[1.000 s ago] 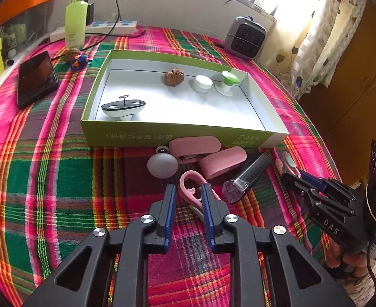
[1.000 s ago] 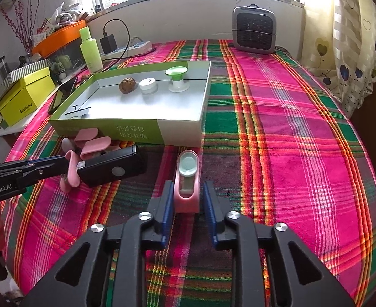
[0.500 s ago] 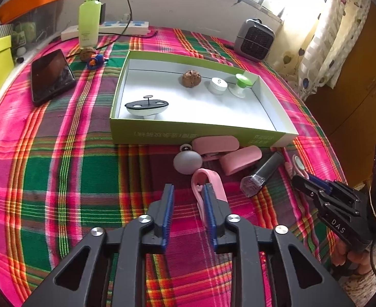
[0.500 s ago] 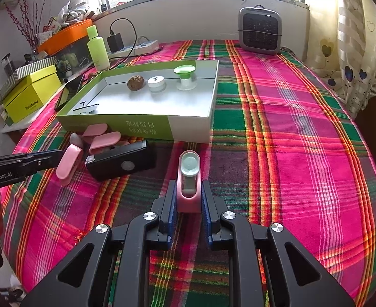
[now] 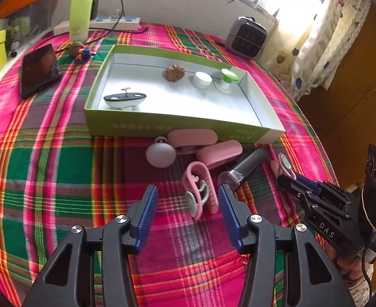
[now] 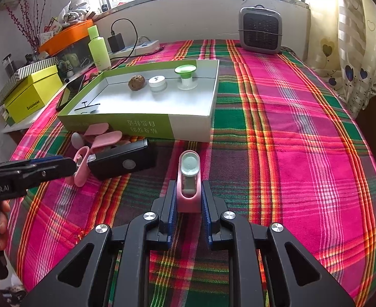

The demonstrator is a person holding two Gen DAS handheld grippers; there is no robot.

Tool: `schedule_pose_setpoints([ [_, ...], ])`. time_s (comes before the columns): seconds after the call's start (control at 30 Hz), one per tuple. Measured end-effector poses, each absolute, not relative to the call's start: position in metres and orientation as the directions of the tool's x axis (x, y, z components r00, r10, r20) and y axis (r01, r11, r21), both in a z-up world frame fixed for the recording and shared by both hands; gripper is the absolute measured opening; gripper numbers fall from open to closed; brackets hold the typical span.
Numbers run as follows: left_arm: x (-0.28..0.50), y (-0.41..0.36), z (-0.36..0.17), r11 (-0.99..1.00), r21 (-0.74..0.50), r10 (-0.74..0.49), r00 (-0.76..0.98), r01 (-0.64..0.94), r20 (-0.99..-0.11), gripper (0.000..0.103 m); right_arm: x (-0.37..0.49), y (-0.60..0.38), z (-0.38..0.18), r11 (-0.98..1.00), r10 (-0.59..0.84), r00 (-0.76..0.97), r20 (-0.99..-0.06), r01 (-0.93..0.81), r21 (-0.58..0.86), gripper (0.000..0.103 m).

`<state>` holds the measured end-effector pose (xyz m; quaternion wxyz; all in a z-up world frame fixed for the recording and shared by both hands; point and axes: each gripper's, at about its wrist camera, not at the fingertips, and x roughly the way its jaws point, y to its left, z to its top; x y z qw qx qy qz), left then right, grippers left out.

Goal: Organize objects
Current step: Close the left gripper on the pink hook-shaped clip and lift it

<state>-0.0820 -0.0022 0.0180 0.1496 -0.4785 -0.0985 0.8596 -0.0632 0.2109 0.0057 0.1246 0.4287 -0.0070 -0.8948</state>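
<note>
Pink clip [image 6: 188, 179] lengthwise between clamped right fingers [image 6: 171, 204], round end toward box [image 6: 142, 125].

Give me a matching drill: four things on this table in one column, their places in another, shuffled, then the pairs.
Things:
1. walnut
2. phone
3. pink clip
4. pink case

Places:
A. between the open left jaws
B. inside the green box
C. clamped in the right jaws
D. on the cloth, left of the box in the left wrist view

Pairs: 1-B, 2-D, 3-A, 4-C
</note>
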Motion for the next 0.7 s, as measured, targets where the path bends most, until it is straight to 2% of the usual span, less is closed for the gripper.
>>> schedule_pose_setpoints([
  [0.43,-0.082,0.016,0.015,-0.978,-0.149,0.206,-0.543,-0.147,-0.814,0.048,-0.066,0.21,0.005,-0.961,-0.252,-0.591,-0.766,0.248,0.125,0.019],
  [0.57,-0.084,0.017,0.015,-0.98,-0.133,0.192,-0.548,-0.146,-0.814,0.048,-0.067,0.21,0.005,-0.959,-0.254,-0.588,-0.768,0.256,0.122,0.019],
  [0.7,-0.084,0.02,0.015,-0.984,-0.103,0.167,-0.558,-0.144,-0.813,0.044,-0.067,0.21,0.005,-0.958,-0.258,-0.586,-0.768,0.261,0.122,0.019],
])
